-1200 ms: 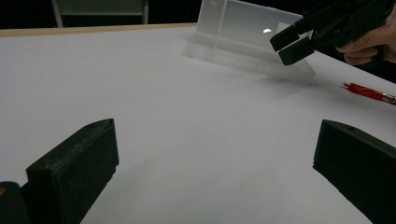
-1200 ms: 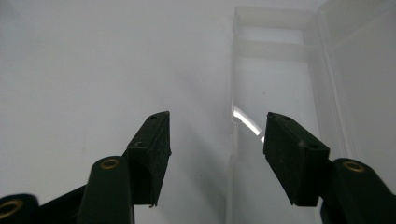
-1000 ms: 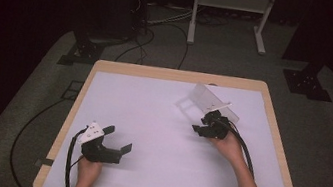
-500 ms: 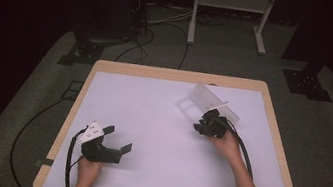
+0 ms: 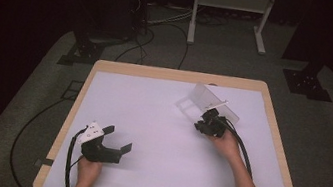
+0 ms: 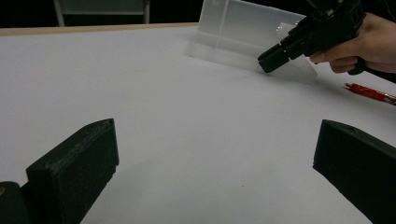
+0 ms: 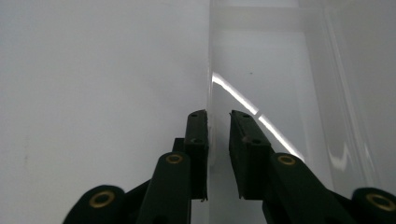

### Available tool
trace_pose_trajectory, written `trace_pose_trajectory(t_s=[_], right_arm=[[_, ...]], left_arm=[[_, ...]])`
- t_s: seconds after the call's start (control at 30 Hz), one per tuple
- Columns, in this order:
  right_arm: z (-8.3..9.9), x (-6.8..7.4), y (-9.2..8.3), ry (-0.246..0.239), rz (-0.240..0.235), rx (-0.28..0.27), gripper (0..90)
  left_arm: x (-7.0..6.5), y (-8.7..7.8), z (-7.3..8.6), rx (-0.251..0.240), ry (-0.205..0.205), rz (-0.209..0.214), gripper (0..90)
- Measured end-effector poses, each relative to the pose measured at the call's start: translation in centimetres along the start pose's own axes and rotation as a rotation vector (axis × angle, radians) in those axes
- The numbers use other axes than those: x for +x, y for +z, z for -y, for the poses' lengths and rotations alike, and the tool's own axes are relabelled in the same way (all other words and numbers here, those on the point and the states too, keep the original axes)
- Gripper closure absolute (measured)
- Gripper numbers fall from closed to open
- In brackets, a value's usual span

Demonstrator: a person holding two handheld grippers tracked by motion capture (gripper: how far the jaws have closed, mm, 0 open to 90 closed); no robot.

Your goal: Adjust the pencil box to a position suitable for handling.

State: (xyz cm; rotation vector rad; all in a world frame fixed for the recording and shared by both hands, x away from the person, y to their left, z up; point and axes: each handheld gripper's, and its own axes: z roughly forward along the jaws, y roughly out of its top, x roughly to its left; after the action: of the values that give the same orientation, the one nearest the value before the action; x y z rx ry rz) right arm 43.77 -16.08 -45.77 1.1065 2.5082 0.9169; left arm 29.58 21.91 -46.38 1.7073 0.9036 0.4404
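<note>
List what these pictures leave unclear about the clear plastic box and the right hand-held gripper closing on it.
- Grip: in the right gripper view the right hand-held gripper, jaws just closing, straddles the edge of the clear plastic box; a gap remains, so contact is uncertain.
- Box contents: high view, too small and glary.
- Red pen: left gripper view, cut off by the frame edge.
- Box shape: high view, partly hidden by the gripper.
</note>
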Motion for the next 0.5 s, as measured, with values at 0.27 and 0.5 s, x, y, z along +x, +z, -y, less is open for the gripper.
trace_pose_trajectory(t_s=[0.27,0.5], right_arm=[[0.06,0.05,0.22,0.014,-0.015,0.004,81.7],[0.04,0.22,0.24,0.000,-0.008,0.002,84.7]], left_arm=[[0.02,-0.01,0.00,-0.001,-0.001,0.001,0.0],[0.03,-0.02,0.00,-0.001,-0.001,0.000,0.0]])
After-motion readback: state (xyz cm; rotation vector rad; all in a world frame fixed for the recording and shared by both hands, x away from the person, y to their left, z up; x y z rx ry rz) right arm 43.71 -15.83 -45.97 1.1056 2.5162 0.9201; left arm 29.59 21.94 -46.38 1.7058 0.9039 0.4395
